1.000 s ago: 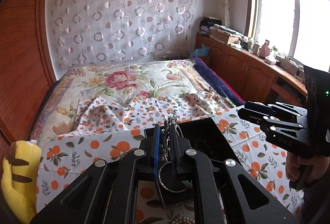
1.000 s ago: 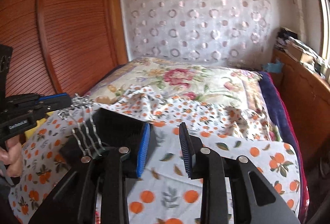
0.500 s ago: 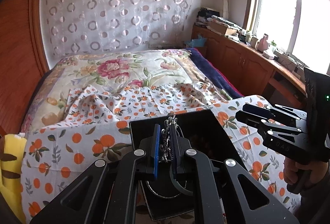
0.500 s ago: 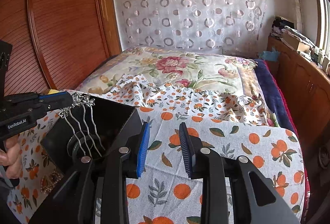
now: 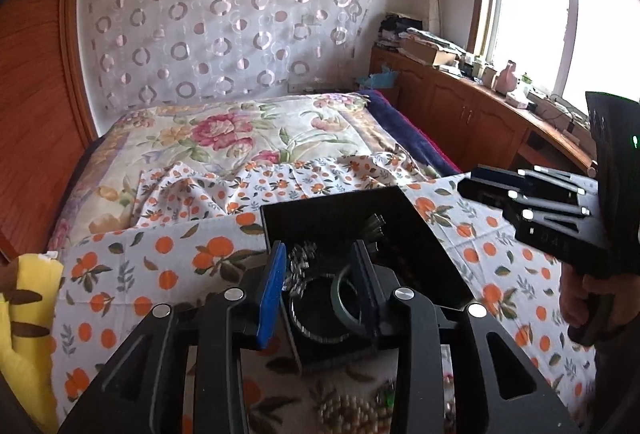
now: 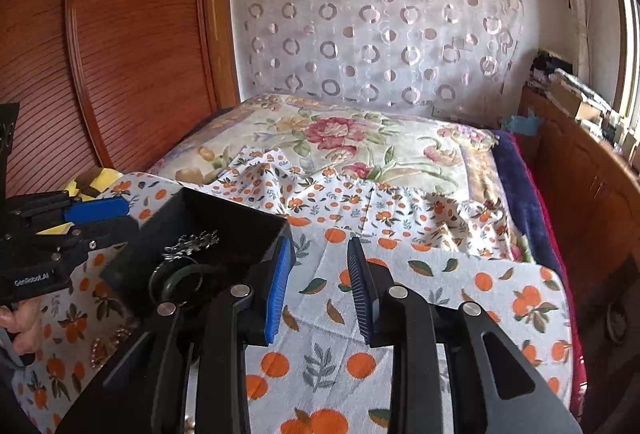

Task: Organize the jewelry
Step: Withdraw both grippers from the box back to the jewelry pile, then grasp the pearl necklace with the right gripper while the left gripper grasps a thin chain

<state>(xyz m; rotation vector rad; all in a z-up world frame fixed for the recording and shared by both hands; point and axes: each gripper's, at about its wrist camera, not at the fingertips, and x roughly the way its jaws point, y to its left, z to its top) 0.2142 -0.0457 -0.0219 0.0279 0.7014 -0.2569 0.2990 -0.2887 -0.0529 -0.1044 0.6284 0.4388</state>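
Over the black box (image 5: 340, 210) your left tongs (image 5: 320, 274) are opening above the silver comb (image 5: 298, 266) lying inside, so fetch the pearl piece (image 5: 352, 410) beside the box next, right tongs (image 6: 316, 278) apart and empty.

Daylight floods in from the window (image 5: 560, 14), which is overexposed to white. The room is evenly bright with soft shadows. Fisheye distortion bends the edges; corners darken.

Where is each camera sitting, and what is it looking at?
Left wrist: rides the left tongs, looking down into the black box at the silver hair comb; its opening fingers frame it, and the right hand shows.
Right wrist: rides the right tongs, open over the orange-print cloth; the left hand shows.
Shared: box, comb, cloth, bed.
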